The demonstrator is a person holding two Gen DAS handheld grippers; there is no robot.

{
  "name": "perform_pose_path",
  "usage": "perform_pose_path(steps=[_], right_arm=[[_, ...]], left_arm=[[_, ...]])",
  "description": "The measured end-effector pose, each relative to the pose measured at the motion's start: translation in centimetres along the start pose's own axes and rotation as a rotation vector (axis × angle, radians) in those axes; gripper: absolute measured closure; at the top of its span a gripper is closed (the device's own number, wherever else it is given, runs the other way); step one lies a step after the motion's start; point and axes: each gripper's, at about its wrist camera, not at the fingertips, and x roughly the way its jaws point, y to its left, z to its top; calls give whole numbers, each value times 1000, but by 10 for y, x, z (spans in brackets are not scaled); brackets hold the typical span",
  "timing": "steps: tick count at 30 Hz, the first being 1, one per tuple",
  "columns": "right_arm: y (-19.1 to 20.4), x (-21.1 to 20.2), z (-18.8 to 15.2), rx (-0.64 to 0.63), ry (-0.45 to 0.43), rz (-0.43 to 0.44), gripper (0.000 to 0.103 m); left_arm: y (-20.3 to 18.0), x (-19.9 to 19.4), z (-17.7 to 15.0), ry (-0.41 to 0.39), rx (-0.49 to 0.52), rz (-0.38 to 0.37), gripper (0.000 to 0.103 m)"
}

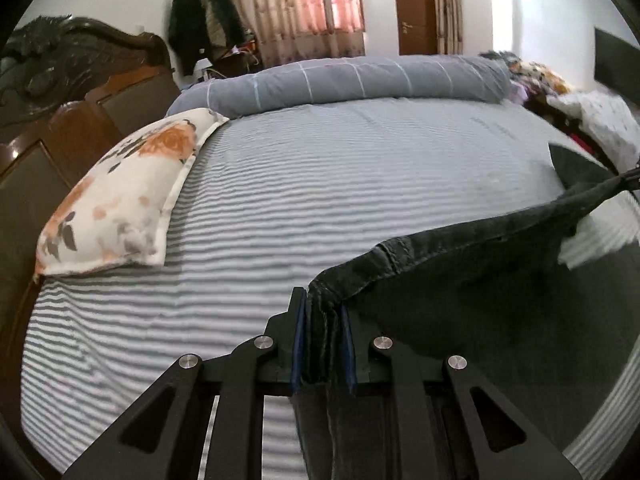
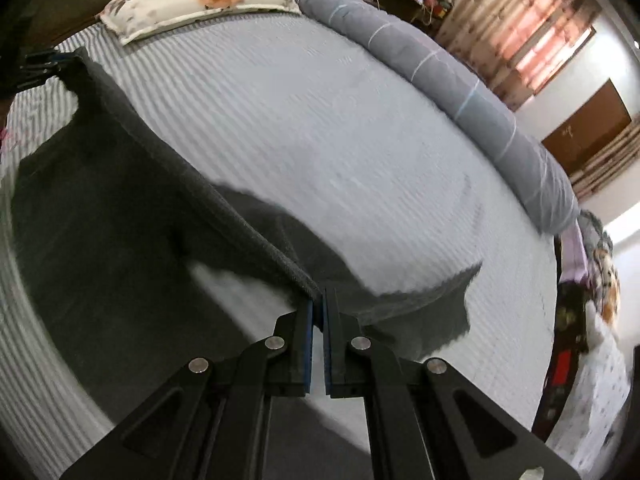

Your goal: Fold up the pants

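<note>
Left wrist view: left gripper (image 1: 323, 304) clamped on a bunched corner of the dark grey pants (image 1: 460, 256), thick folds of cloth wedged between the blue-lined fingers (image 1: 298, 332). From there, hemmed edge stretched taut toward 3 o'clock, up to the right gripper (image 1: 632, 178) at the frame's rim; cloth hanging below that edge, raised over the striped bedsheet (image 1: 320, 184). Floral pillow (image 1: 120, 196) at 9 o'clock, rolled grey quilt (image 1: 340, 80) at 12 o'clock. No readable writing.

Right wrist view: right gripper (image 2: 319, 300) closed on the ribbed edge of the pants (image 2: 120, 216), only a thin seam between the pads. Edge running toward 10 o'clock to the left gripper (image 2: 48, 66). Lower cloth draped onto the bedsheet (image 2: 320, 120) around 3 to 4 o'clock, blurred. Pillow (image 2: 200, 0) at 12 o'clock, quilt (image 2: 460, 92) toward 2 o'clock.
</note>
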Motion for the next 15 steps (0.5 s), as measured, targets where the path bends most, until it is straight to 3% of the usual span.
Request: perform_pose_path(steps=[3,9,15], right_arm=[[24,-14,-38,42,24,33,101],[55,0,-90,124,92,96,101],[75,37,-115,198,162,120,101]], left_arm=[[-8,-16,-26,24,3,-13,86],[-22,-31,-83,96,6,-22,86],[-31,-19,-131,226,-32,-31,82]])
